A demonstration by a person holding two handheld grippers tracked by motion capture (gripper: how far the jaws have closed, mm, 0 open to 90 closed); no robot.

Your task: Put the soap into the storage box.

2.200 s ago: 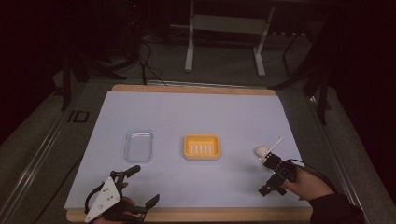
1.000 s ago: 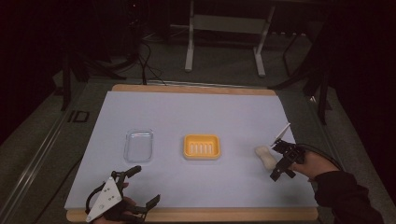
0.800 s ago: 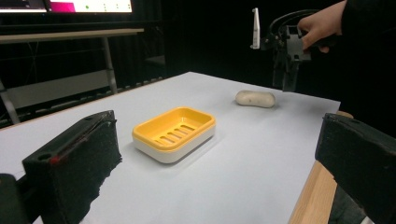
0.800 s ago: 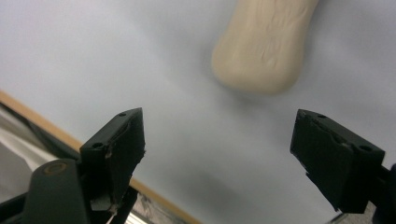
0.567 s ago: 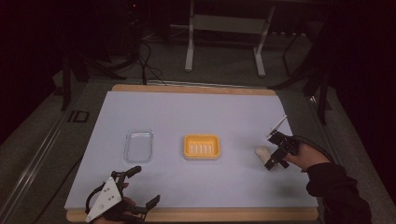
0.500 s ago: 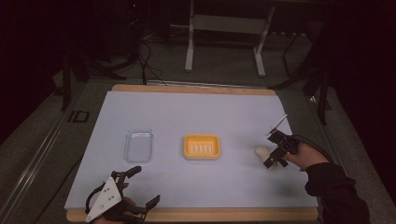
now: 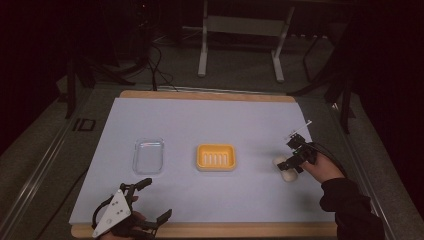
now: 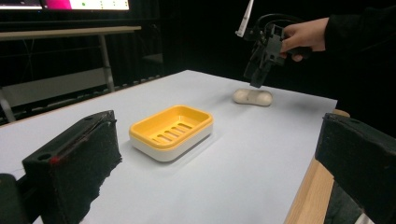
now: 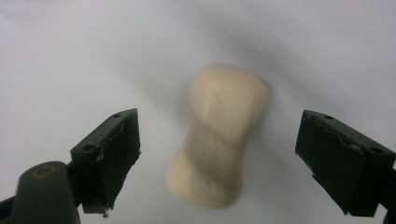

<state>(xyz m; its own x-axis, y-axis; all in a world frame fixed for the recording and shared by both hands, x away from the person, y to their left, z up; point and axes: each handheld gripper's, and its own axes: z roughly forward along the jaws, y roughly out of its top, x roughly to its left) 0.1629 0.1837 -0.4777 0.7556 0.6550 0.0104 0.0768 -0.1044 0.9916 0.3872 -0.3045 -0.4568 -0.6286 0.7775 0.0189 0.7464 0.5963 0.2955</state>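
Observation:
A cream, waisted soap bar (image 7: 286,170) lies flat on the pale blue mat, right of a yellow soap dish (image 7: 216,157). My right gripper (image 7: 295,161) points down just over the bar. In the right gripper view the soap bar (image 9: 219,140) sits below and between the two black jaws, with a gap on each side. Those jaws have just been opening and the pads touch nothing. In the left gripper view, the right gripper (image 8: 259,70) hangs above the soap bar (image 8: 252,97). My left gripper (image 7: 154,201) rests open near the table's front edge, facing the soap dish (image 8: 170,130).
A clear plastic tray (image 7: 149,156) lies left of the dish. The mat sits on a wooden board (image 7: 210,95) with its edge showing at front and back. Dark floor, cables and a metal stand (image 7: 240,30) lie beyond the table.
My right gripper has shifted left from beside the soap to over it, and its jaws have spread wider. The left gripper, dish and clear tray have not moved.

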